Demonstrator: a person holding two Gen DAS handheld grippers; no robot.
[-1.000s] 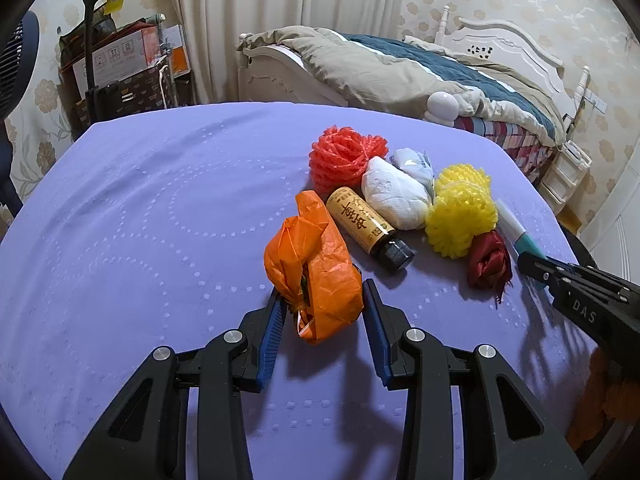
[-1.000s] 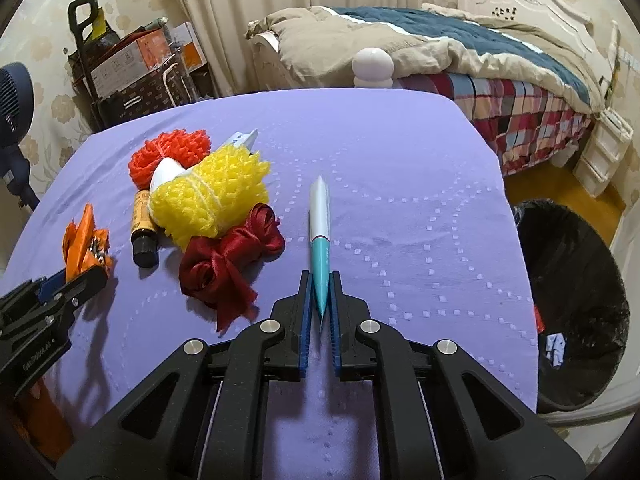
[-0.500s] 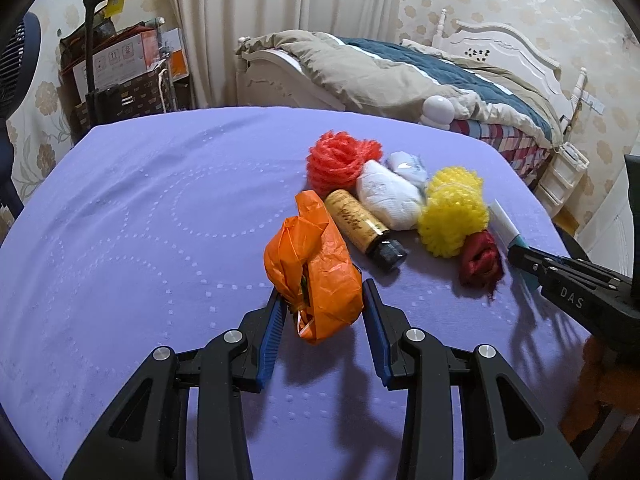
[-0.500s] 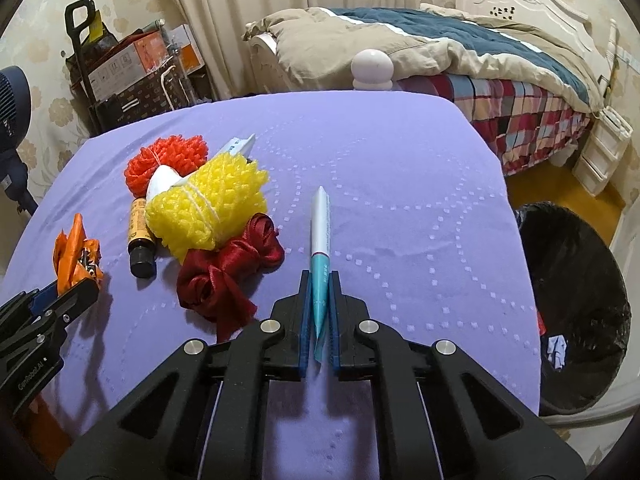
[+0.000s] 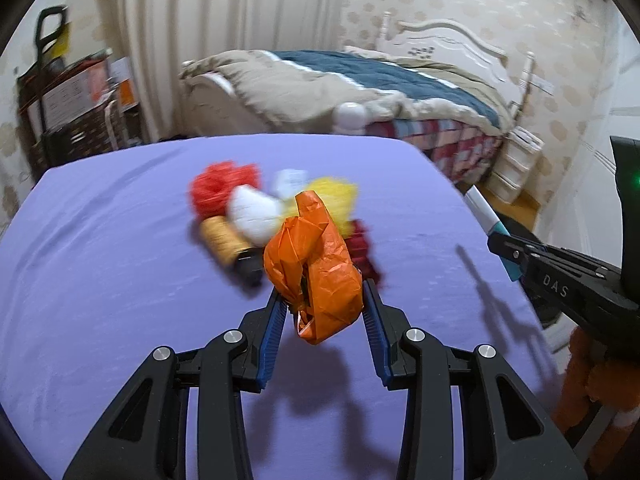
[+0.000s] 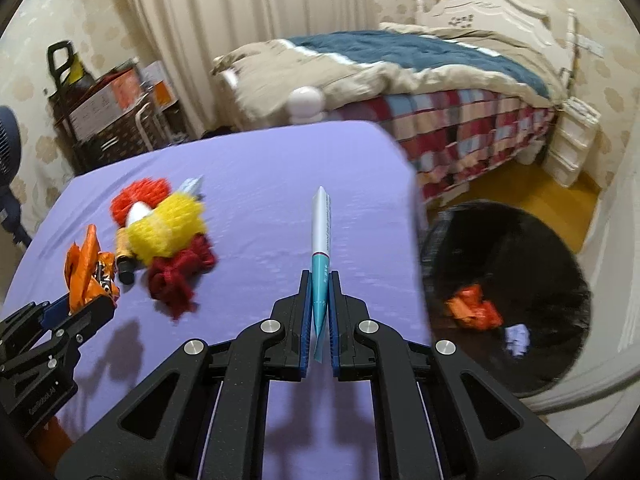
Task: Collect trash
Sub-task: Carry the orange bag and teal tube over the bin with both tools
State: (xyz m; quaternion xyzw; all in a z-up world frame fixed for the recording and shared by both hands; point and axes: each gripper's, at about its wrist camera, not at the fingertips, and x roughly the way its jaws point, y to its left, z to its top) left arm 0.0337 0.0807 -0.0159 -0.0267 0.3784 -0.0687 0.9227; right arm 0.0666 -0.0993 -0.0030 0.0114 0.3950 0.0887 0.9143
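Observation:
My left gripper [image 5: 322, 300] is shut on a crumpled orange wrapper [image 5: 316, 264] and holds it above the purple table [image 5: 100, 248]. It also shows at the left of the right wrist view, with the wrapper [image 6: 86, 268]. My right gripper [image 6: 319, 292] is shut on a white and teal tube [image 6: 322, 240], lifted above the table near its right edge. The tube also shows in the left wrist view [image 5: 486, 216]. A black trash bin [image 6: 516, 268] stands on the floor right of the table, with an orange wrapper [image 6: 472, 306] and white scrap inside.
On the table lie a red mesh ball [image 6: 140, 200], a yellow mesh ball [image 6: 172, 224], a white crumpled piece [image 5: 256, 216], a small brown bottle [image 5: 230, 240] and a dark red ribbon flower [image 6: 180, 276]. A bed [image 6: 400, 72] stands behind the table.
Both grippers have lifted their loads off the table and swung to the right, toward the bin. The tube and the orange wrapper are now in the air.

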